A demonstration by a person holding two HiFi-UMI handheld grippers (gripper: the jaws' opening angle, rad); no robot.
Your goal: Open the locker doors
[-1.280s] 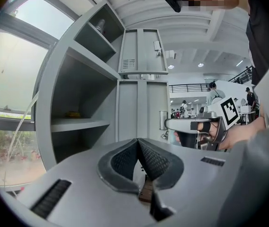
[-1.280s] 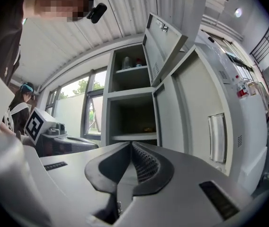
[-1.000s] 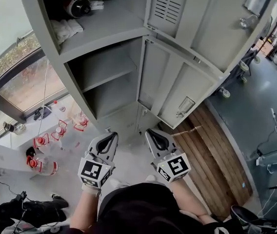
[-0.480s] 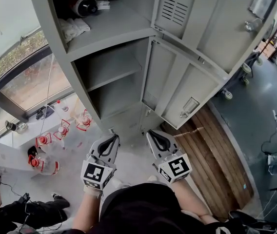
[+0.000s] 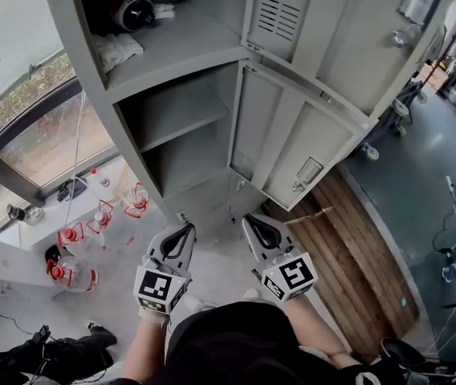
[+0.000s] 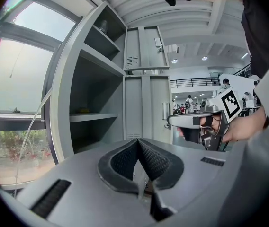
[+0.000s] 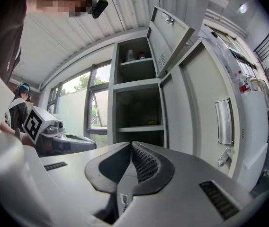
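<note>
Locker (image 5: pixel 79 50) stands open: a person faces the grey cabinet with the left gripper (image 5: pixel 183 226) and right gripper (image 5: pixel 249 217) side by side, both clenched on nothing and well clear of the metal. The locker rises at 12 o'clock from the pair. Its upper door (image 5: pixel 292 14) and lower door (image 5: pixel 288 147) are swung wide toward 1 o'clock. A white cloth (image 5: pixel 114 50) lies on the top shelf (image 5: pixel 188 42). Bottles (image 5: pixel 66 234) stand on the floor at 9 o'clock.
</note>
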